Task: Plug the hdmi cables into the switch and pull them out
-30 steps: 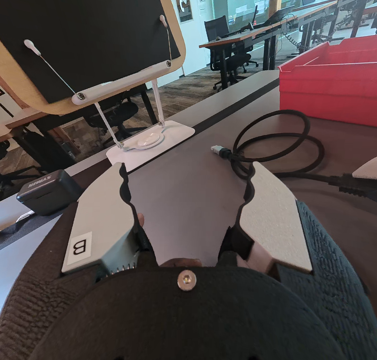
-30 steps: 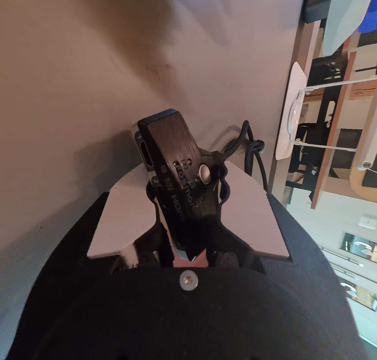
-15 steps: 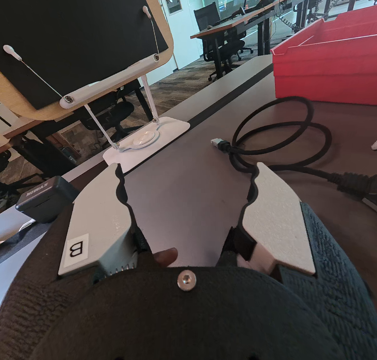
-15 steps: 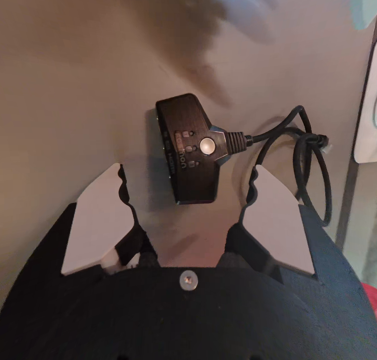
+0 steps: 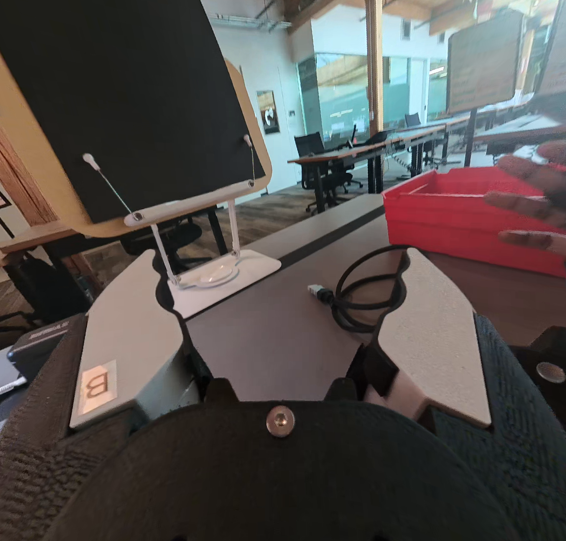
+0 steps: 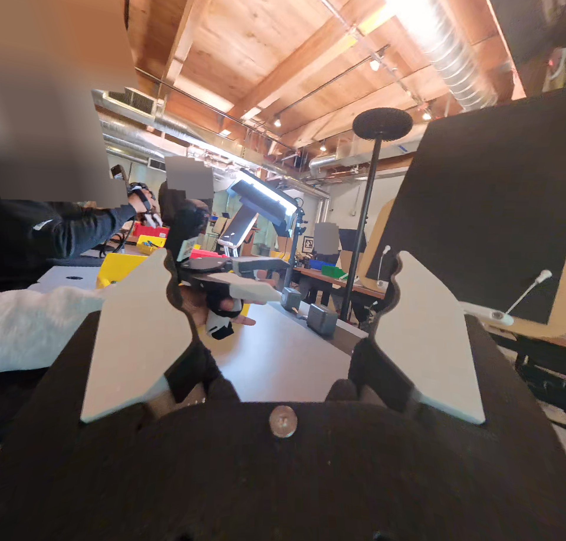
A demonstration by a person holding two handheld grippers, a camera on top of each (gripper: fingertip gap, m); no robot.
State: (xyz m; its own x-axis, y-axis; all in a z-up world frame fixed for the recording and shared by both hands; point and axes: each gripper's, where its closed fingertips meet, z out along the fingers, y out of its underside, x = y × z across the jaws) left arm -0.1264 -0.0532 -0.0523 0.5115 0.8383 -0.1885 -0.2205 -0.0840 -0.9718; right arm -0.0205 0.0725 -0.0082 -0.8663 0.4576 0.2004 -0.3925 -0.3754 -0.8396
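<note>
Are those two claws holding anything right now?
No. The left claw and right claw are both open and empty; the cable lies loose on the table.

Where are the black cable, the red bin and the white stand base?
black cable [image 5: 347, 307], left wrist view, on the loop just behind its plug.
red bin [image 5: 459, 219], left wrist view, on its front wall.
white stand base [image 5: 245, 273], left wrist view, on the flat plate's right part.

My left gripper [image 5: 280, 284]: pale grey wavy-edged fingers [image 5: 134, 321] on a black textured body, a lettered sticker [image 5: 97, 386] at eight o'clock, one silver screw [image 5: 280, 421]. My right gripper [image 6: 281, 284] matches, unlabelled.
</note>
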